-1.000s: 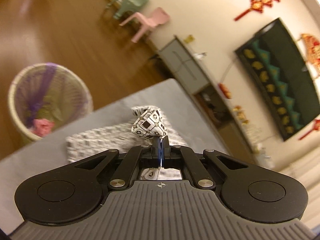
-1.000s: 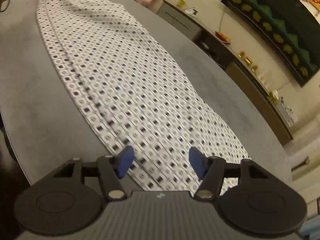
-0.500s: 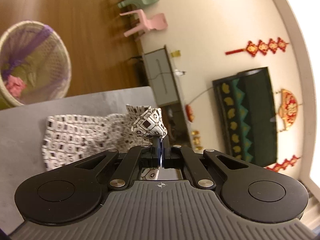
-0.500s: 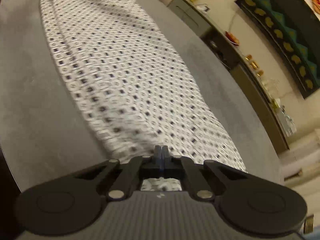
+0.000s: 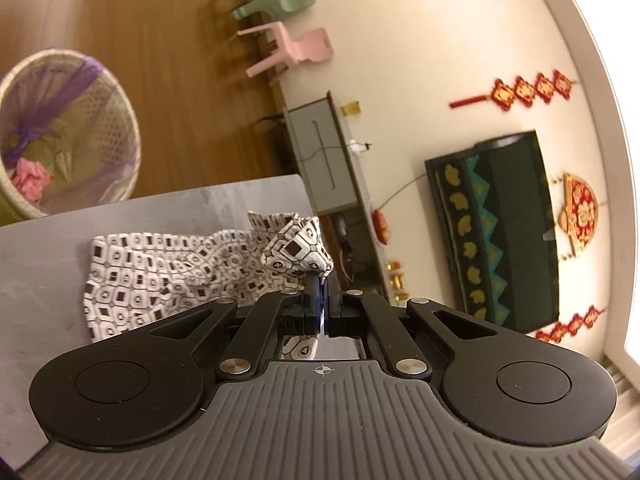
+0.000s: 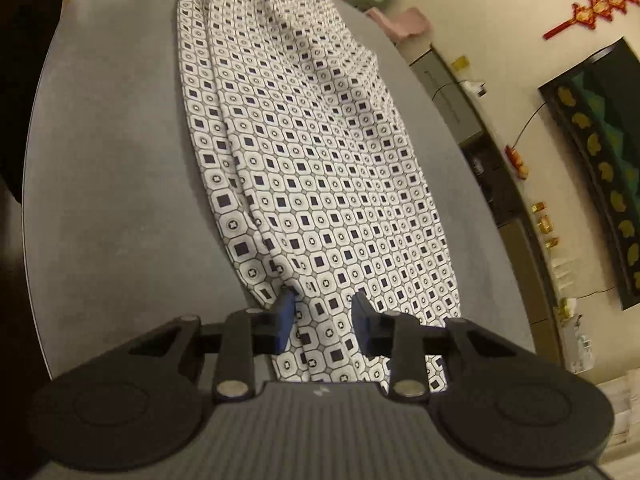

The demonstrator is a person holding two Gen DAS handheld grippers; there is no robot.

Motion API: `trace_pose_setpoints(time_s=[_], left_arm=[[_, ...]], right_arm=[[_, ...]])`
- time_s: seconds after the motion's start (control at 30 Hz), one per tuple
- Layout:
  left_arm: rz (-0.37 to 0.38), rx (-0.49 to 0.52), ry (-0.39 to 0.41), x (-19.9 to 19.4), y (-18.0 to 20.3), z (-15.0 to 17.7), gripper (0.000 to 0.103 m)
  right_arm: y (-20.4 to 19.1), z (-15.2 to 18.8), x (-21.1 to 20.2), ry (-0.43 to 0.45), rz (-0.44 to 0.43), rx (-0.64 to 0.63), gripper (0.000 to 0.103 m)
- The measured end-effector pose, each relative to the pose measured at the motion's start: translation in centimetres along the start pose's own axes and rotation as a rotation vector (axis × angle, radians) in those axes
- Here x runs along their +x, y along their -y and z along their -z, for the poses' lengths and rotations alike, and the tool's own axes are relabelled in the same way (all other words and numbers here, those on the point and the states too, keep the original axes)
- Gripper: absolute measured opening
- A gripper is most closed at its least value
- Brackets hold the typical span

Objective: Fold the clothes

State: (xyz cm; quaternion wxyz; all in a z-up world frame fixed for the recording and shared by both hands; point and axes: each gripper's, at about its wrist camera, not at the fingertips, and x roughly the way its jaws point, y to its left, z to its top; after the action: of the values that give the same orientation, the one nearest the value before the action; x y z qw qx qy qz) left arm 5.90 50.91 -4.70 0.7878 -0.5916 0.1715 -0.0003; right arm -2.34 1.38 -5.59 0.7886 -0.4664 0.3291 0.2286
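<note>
While my left gripper [image 5: 322,304] is clenched on a bunched corner of the patterned garment [image 5: 176,276], lifting that corner just ahead of its fingertips, the rest of the cloth trails away to the gripper's left across the grey counter [image 5: 48,264]. My right gripper [image 6: 322,316] points down at the other end of the same white, dark-squared fabric [image 6: 304,168]; its jaws are opening, the blue pads [image 6: 285,316] standing apart with cloth lying beneath and between them, not pinched. From that gripper the garment runs forward in one long strip, its left edge already doubled over lengthwise, with a few soft ridges farther ahead.

I judge the fold to be early to midway: the piece looks narrowed into a band and laid fairly straight, but no crosswise fold is made. What is left, as I read it, is to take hold of this near end again, bring the two ends together, and flatten the stack. A laundry basket [image 5: 60,136] stands on the floor beyond the counter, far left of my left gripper.
</note>
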Motion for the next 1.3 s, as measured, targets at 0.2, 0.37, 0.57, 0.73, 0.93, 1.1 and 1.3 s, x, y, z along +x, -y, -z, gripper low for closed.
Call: trace_pose_setpoints(time_s=[0.2, 0.37, 0.57, 0.73, 0.93, 1.1, 1.3], left_arm=[[-0.004, 0.024, -0.004, -0.1, 0.5, 0.0, 0.0], [-0.049, 0.039, -0.002, -0.6, 0.4, 0.3, 0.0], [-0.344, 0.057, -0.037, -0.4, -1.3, 0.8, 0.0], [-0.505, 0.111, -0.056, -0.3, -2.0, 2.1, 0.0], [-0.591, 0.186, -0.09, 0.7, -2.7, 2.4, 0.0], [-0.62, 0.257, -0.042, 0.1, -1.8, 3.2, 0.0], [-0.766, 0.619, 0.228, -0.9, 4.1, 5.7, 0.004]], right_arm=[[2.6, 1.4, -1.2, -0.005, -0.006, 0.102, 0.0], [3.6, 2.9, -3.3, 0.005, -0.017, 0.156, 0.0], [2.0, 4.0, -3.7, 0.001, -0.097, 0.139, 0.0], [1.6, 4.3, -2.5, -0.011, -0.127, 0.095, 0.0], [1.6, 4.5, -2.5, -0.007, -0.158, 0.068, 0.001], [5.1, 6.7, -3.7, 0.015, -0.296, 0.294, 0.029], [13.4, 16.6, -5.8, 0.031, -0.158, 0.928, 0.043]])
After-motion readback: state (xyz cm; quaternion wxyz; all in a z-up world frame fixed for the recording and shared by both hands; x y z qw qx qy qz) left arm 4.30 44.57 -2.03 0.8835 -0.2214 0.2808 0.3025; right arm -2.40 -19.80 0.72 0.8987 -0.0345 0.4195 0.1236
